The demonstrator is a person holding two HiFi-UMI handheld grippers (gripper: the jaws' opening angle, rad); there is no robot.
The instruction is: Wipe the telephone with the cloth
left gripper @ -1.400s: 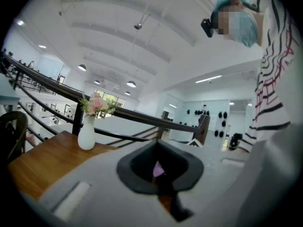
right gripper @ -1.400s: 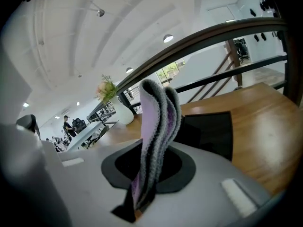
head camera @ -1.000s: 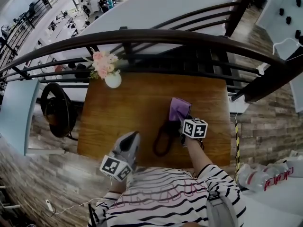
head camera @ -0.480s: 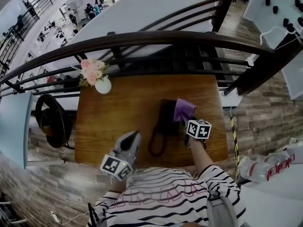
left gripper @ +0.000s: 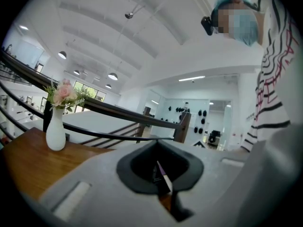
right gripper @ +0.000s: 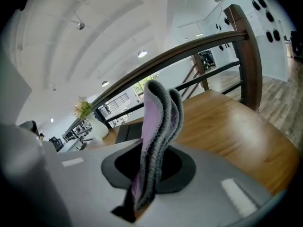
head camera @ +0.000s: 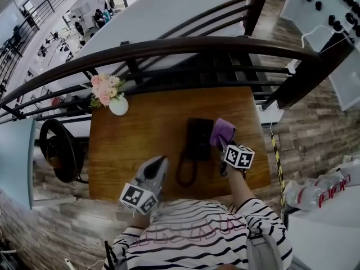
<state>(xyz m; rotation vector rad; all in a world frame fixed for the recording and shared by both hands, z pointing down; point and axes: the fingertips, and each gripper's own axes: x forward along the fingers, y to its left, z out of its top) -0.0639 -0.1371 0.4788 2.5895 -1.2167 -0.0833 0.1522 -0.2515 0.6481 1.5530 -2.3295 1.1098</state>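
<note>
Right gripper (head camera: 225,148): jaws clenched on a folded purple cloth (right gripper: 158,126), which is held at the right side of the black telephone (head camera: 198,138). The telephone lies on the counter (head camera: 140,128), right of centre, and its cord (head camera: 184,173) loops toward the near edge. Left gripper (head camera: 159,163): jaws pressed together with nothing between them, at the near edge. A flower vase (head camera: 117,104) stands at the far left corner.

Black-striped white shirt (head camera: 197,232); grey left gripper (head camera: 161,162) and right gripper (head camera: 224,145), square-marker cubes (head camera: 138,198).
</note>
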